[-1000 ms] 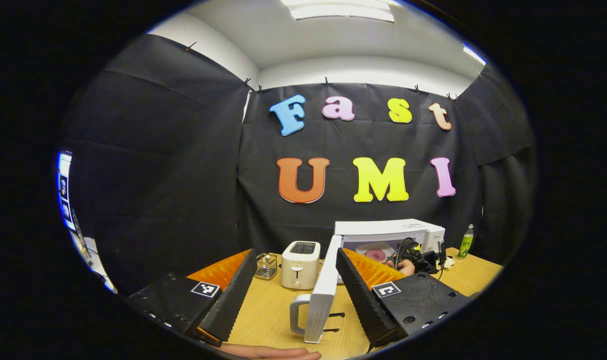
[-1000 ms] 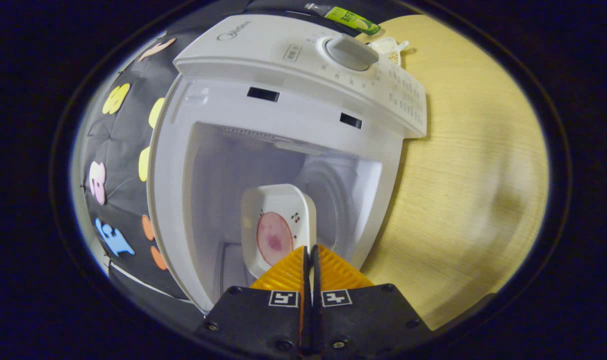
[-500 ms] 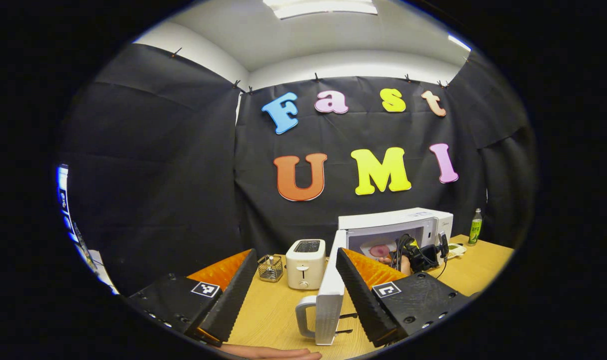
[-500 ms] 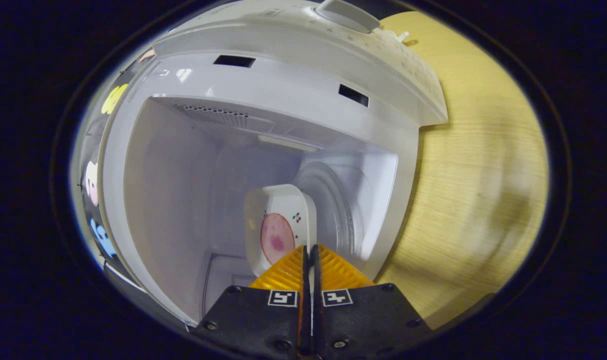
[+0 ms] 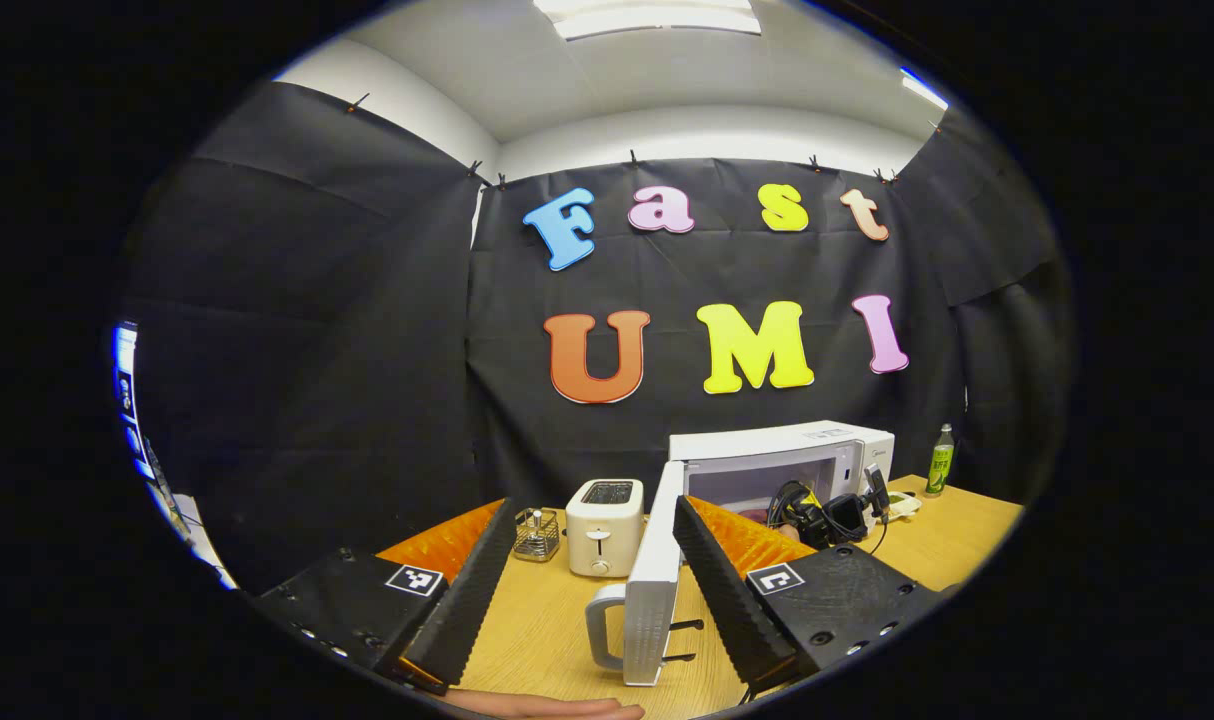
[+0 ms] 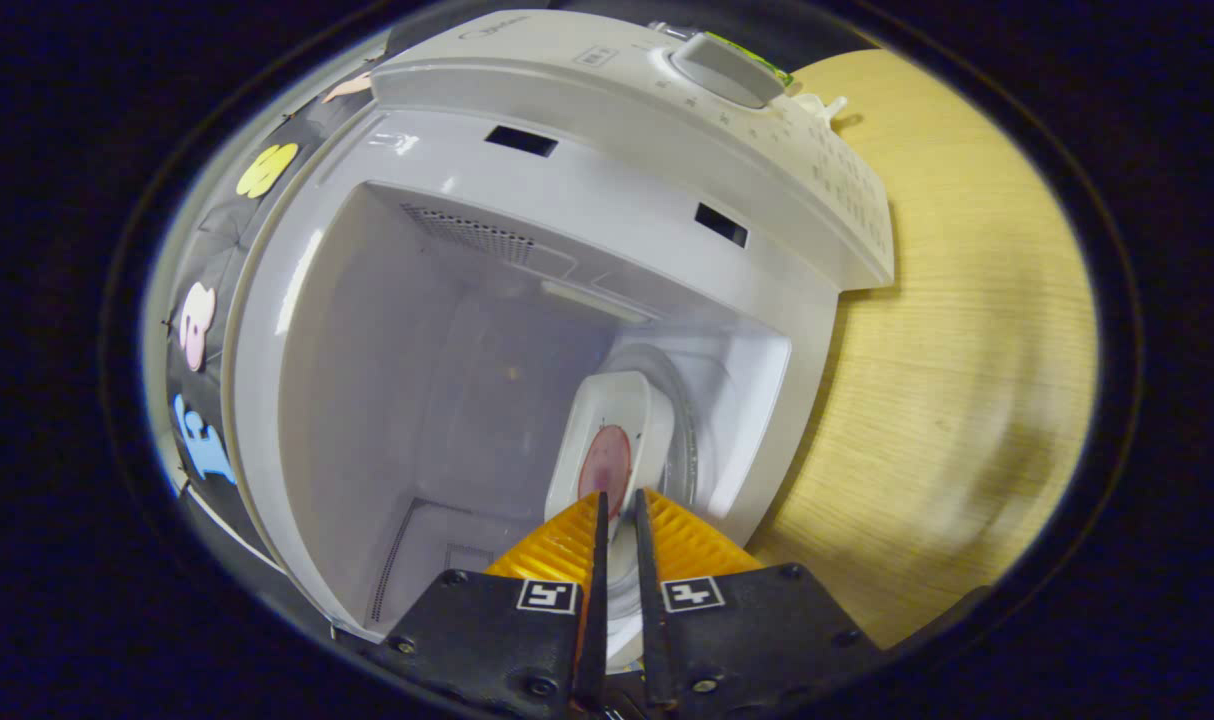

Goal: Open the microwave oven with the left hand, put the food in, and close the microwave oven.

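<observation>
Right gripper view looks into one white microwave oven (image 6: 607, 170), its smooth, boxy cavity open. One white rounded dish (image 6: 617, 430) holding a single flat pink slice of food (image 6: 604, 462) sits inside, over the round glass turntable. The right gripper (image 6: 617, 510) has its ribbed fingers (image 6: 567, 545) parted by a narrow gap around the dish's near edge; whether they press on it I cannot tell. One grey dial shows on the oven's control panel.

Left gripper view shows the left gripper (image 5: 592, 535) with fingers spread wide, gripping nothing, above the pale wood-grain bench (image 5: 557, 620). One microwave door (image 5: 652, 590) with a looped handle stands swung open between them. Farther off stand one white toaster (image 5: 604, 512), one small wire basket (image 5: 534, 535) and one green bottle (image 5: 939, 458).
</observation>
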Demonstrator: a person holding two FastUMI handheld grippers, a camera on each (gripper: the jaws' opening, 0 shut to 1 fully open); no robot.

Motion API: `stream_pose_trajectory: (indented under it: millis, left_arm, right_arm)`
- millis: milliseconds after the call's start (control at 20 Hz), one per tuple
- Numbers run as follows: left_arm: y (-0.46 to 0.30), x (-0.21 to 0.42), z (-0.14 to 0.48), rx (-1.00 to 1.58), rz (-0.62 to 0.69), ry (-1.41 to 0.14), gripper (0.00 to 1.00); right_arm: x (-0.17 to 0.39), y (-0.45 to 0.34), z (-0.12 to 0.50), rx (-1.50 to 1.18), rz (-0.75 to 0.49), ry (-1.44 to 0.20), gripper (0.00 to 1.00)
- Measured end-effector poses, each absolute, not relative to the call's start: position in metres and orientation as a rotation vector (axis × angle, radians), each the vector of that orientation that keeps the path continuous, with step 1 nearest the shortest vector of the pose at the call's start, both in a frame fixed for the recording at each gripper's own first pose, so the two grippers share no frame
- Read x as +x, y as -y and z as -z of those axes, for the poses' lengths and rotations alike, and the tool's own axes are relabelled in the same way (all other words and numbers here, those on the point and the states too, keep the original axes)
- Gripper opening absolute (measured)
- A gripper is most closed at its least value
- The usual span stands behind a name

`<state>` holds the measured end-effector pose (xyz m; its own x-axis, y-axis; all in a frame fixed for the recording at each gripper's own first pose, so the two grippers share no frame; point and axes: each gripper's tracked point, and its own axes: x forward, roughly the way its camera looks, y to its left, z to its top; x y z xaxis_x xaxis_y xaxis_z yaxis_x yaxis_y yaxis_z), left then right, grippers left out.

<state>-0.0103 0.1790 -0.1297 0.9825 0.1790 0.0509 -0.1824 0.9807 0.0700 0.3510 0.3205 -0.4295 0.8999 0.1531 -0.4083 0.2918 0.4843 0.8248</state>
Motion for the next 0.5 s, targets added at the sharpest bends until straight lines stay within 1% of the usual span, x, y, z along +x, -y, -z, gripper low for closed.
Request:
stream_pose_trajectory:
  millis: [50, 100, 150, 200, 250, 300, 400, 500]
  left_arm:
    - [-0.180, -0.014, 0.128, 0.076, -0.185, 0.052, 0.94]
    - [-0.180, -0.017, 0.127, 0.078, -0.187, 0.058, 0.94]
    - [-0.180, -0.020, 0.128, 0.078, -0.191, 0.057, 0.94]
    - [-0.179, -0.023, 0.128, 0.075, -0.193, 0.054, 0.94]
    - [-0.176, -0.025, 0.129, 0.070, -0.187, 0.047, 0.94]
    - [-0.175, -0.028, 0.131, 0.067, -0.185, 0.040, 0.94]
    - [-0.176, -0.033, 0.130, 0.068, -0.185, 0.037, 0.94]
    - [-0.179, -0.040, 0.126, 0.076, -0.198, 0.051, 0.94]
  right_arm:
    - [0.345, -0.328, 0.430, 1.021, 0.059, -0.497, 0.17]
    - [0.341, -0.334, 0.430, 0.967, 0.025, -0.521, 0.19]
    - [0.335, -0.341, 0.430, 0.920, -0.009, -0.544, 0.24]
    - [0.328, -0.343, 0.431, 0.888, -0.025, -0.557, 0.40]
    - [0.321, -0.346, 0.428, 0.871, -0.059, -0.553, 0.29]
    - [0.314, -0.348, 0.425, 0.845, -0.087, -0.555, 0.41]
    - [0.296, -0.342, 0.425, 0.767, -0.105, -0.585, 1.00]
    - [0.285, -0.338, 0.419, 0.712, -0.149, -0.566, 0.99]
